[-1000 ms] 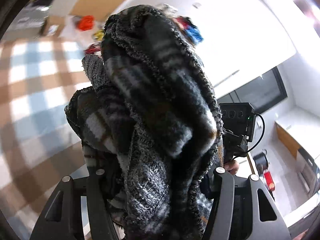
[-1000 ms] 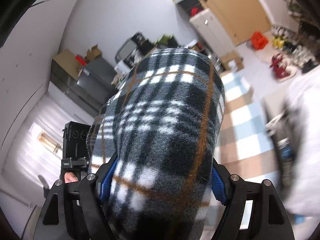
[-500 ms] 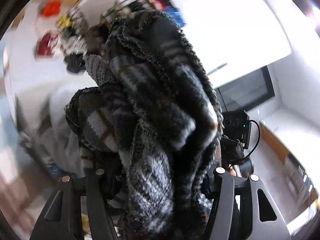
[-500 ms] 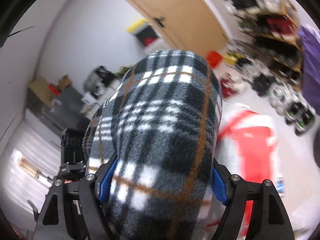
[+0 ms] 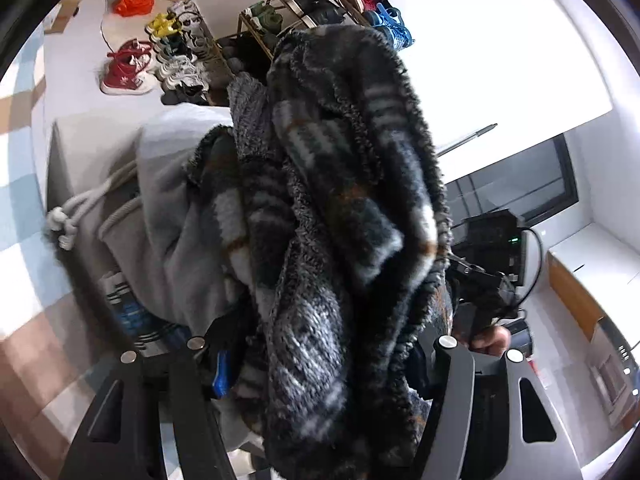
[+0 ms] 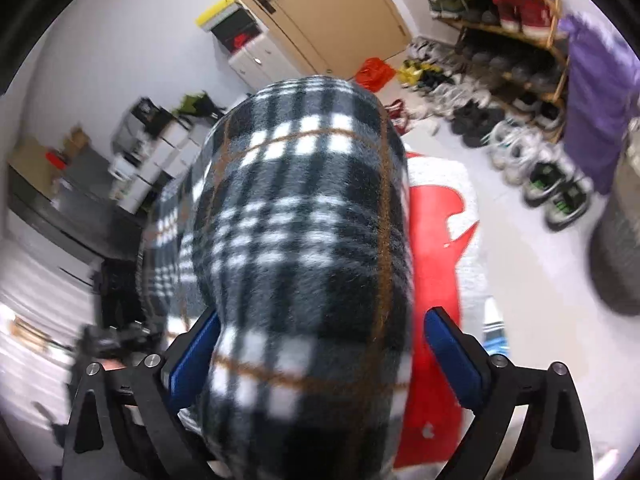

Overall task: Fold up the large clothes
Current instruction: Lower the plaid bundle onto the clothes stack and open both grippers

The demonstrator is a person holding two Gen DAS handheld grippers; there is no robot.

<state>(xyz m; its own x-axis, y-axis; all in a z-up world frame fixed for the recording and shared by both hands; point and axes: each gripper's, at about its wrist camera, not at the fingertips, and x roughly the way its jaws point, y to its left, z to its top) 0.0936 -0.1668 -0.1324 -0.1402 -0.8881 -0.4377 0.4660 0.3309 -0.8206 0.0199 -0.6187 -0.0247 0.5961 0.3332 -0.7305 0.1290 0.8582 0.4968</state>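
Observation:
A dark plaid fleece garment point(image 5: 344, 208) with white checks and thin orange lines fills the middle of the left wrist view, bunched up. My left gripper point(image 5: 320, 356) is shut on a thick wad of it. In the right wrist view the same plaid fleece point(image 6: 304, 240) bulges between the blue-padded fingers point(image 6: 452, 356), and my right gripper point(image 6: 316, 356) is shut on it. The garment hides most of what lies below. The other gripper and the hand that holds it show at the right of the left wrist view point(image 5: 492, 280).
A grey hoodie with white drawstrings point(image 5: 160, 208) lies in a pile below the left gripper. A red and white garment point(image 6: 440, 240) lies below the right one. A shoe rack point(image 6: 508, 40), loose shoes point(image 5: 176, 68), a purple cloth point(image 6: 596, 92) and a wooden door point(image 6: 320, 4) stand behind.
Both grippers have swung with the fleece, away from the checked floor and towards the clothes pile and the shoe rack. The grip on the fleece has not changed.

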